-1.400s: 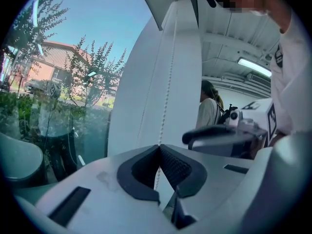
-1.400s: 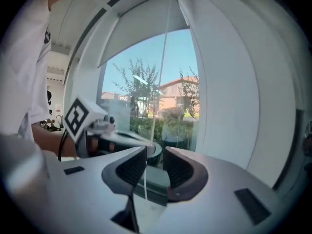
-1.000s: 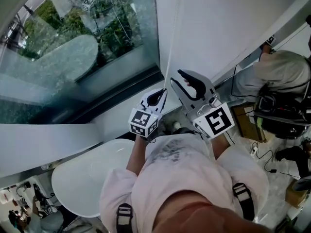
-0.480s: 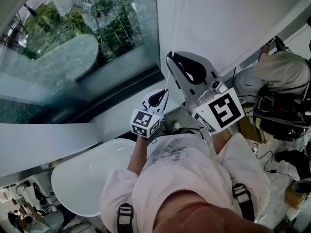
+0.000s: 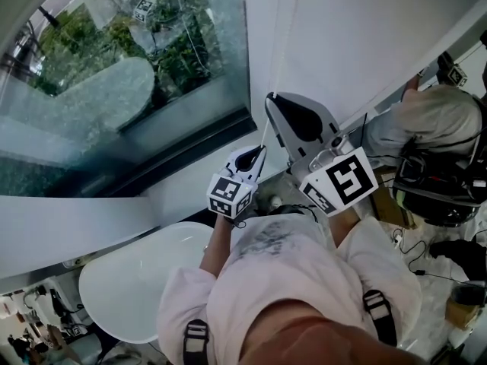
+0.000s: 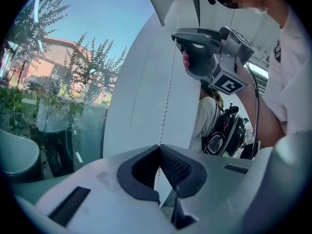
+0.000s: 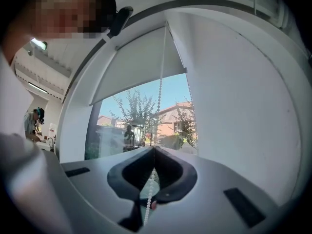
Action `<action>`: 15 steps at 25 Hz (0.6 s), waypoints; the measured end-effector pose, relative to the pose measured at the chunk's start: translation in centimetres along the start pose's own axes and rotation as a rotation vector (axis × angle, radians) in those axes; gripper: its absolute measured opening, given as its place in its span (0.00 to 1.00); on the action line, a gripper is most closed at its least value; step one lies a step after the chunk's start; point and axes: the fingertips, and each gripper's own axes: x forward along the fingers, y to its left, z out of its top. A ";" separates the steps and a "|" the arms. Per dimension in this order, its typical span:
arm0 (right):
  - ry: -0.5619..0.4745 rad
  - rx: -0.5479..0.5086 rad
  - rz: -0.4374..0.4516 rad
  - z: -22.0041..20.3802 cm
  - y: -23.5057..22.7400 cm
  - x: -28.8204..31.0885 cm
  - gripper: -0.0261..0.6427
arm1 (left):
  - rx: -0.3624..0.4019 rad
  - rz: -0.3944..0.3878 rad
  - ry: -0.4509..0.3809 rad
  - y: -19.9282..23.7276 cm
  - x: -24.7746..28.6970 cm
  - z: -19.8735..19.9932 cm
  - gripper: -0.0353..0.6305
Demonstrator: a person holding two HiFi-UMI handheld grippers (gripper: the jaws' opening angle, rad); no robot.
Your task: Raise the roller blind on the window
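1. The roller blind (image 7: 139,65) hangs part-raised above and ahead of the right gripper (image 7: 153,150). Only the right gripper view shows it.
2. The bead chain (image 7: 160,99) drops from the blind's right end into the right gripper's jaws, which have just been closing and now clamp it.
3. The left gripper (image 6: 158,147), below the right one, is clamped on the chain too.
4. Window glass (image 5: 114,90) lies left of both grippers and a white wall (image 5: 365,36) lies to their right.
5. A second person (image 5: 434,128) stands right of the right gripper, well apart.
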 end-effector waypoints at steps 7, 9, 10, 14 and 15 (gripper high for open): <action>0.039 0.010 -0.010 -2.3 -0.3 -1.0 0.13 | -0.053 -0.007 0.032 -0.5 0.8 -2.5 0.06; 0.052 0.018 -0.009 -3.1 -0.4 -1.0 0.13 | -0.061 -0.004 0.042 -0.2 1.1 -3.3 0.06; 0.057 0.024 -0.008 -3.6 -0.4 -1.0 0.13 | -0.065 -0.003 0.047 0.0 1.1 -3.7 0.06; 0.067 0.038 -0.011 -5.1 -0.4 -0.8 0.13 | -0.077 0.000 0.061 0.8 1.4 -5.0 0.06; 0.069 0.038 -0.012 -5.5 -0.4 -0.9 0.13 | -0.078 0.001 0.068 0.8 1.5 -5.4 0.06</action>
